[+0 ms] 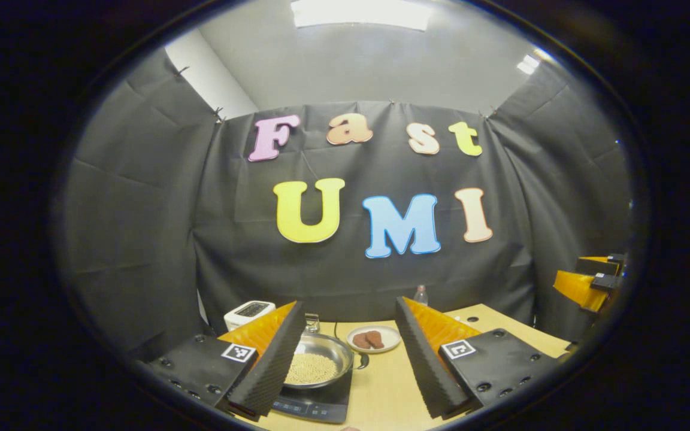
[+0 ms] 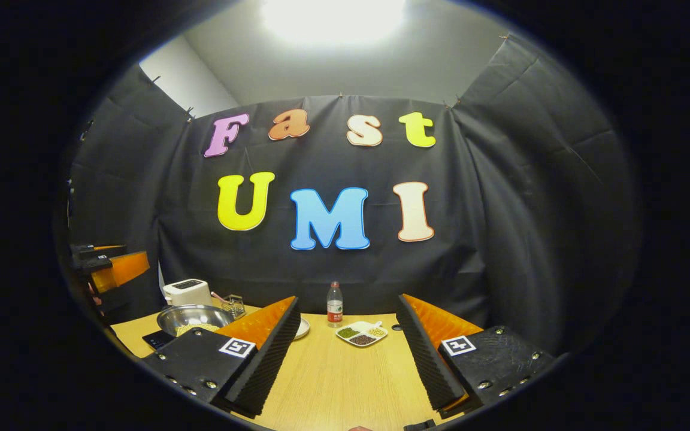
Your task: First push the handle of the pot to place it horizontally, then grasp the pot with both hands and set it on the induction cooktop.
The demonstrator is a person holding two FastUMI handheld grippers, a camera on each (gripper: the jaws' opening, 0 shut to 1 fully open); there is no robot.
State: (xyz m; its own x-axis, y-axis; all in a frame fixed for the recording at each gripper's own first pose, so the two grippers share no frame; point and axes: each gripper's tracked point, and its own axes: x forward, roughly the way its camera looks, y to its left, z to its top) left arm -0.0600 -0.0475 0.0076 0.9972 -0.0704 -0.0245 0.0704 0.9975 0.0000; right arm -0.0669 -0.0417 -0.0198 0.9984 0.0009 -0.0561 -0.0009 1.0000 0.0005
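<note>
We see a white toaster (image 2: 187, 291) at the table's (image 2: 345, 377) back left, with a wire basket (image 2: 234, 306) beside it. A bottle (image 2: 334, 304) stands mid-back, just behind a divided dish (image 2: 361, 333) of beans. A plate (image 1: 374, 339) holds brown pieces.

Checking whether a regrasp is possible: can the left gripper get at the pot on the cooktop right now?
Probably yes. The left gripper is open and held above the table, with the pot just ahead on the cooktop, beside its left finger; nothing stands between them.
</note>
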